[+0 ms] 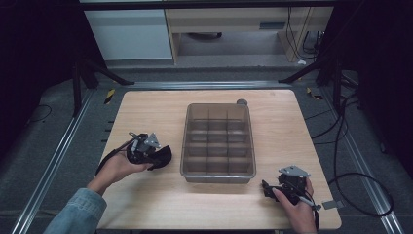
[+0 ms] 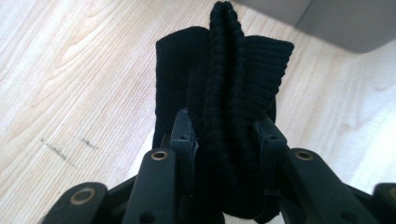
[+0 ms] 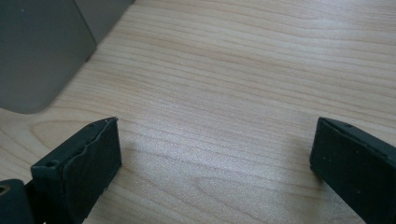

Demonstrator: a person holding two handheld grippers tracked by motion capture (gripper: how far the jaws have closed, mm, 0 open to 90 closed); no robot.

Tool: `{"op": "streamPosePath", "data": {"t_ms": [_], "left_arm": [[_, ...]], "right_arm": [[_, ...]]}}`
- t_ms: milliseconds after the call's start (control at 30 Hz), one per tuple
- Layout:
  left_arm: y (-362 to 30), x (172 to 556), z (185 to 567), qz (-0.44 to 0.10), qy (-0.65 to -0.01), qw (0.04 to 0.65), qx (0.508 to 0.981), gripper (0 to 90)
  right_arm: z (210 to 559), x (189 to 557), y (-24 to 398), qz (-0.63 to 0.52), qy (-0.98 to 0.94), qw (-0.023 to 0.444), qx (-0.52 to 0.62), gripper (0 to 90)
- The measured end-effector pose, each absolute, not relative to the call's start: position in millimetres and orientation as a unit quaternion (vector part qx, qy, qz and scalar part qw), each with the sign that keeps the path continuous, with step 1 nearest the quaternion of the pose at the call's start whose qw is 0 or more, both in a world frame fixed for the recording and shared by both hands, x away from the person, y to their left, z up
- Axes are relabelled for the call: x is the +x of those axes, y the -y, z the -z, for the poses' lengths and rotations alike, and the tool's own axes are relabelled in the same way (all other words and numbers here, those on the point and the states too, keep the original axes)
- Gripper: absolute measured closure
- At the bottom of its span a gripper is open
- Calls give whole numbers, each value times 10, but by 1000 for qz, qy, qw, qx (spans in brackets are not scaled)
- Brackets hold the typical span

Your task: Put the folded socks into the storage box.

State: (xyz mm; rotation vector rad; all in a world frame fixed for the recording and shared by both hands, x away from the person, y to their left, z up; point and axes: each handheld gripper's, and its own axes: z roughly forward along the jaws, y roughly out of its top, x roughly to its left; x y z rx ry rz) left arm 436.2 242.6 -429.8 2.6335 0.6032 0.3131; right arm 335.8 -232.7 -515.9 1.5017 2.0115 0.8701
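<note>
Between the left gripper's (image 2: pixel 224 135) jaws, a black knitted cloth (image 2: pixel 224 88).

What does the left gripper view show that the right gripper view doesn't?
Left gripper view: a black knitted cloth, folded and pinched between the left gripper fingers, sticking out past them above the table.

Right gripper view: the right gripper fingers spread wide with bare wood between them, nothing held.

Both: the light wooden table underneath and a grey wall of the bin in an upper corner of the picture.
</note>
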Motion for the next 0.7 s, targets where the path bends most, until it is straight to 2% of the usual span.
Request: {"op": "streamPosePath", "data": {"t_ms": [700], "left_arm": [[-2467,4302,3792,-97,-181,236,950,667]], "right_arm": [[5158,3356,2325,-318,-734,240,550,22]]}}
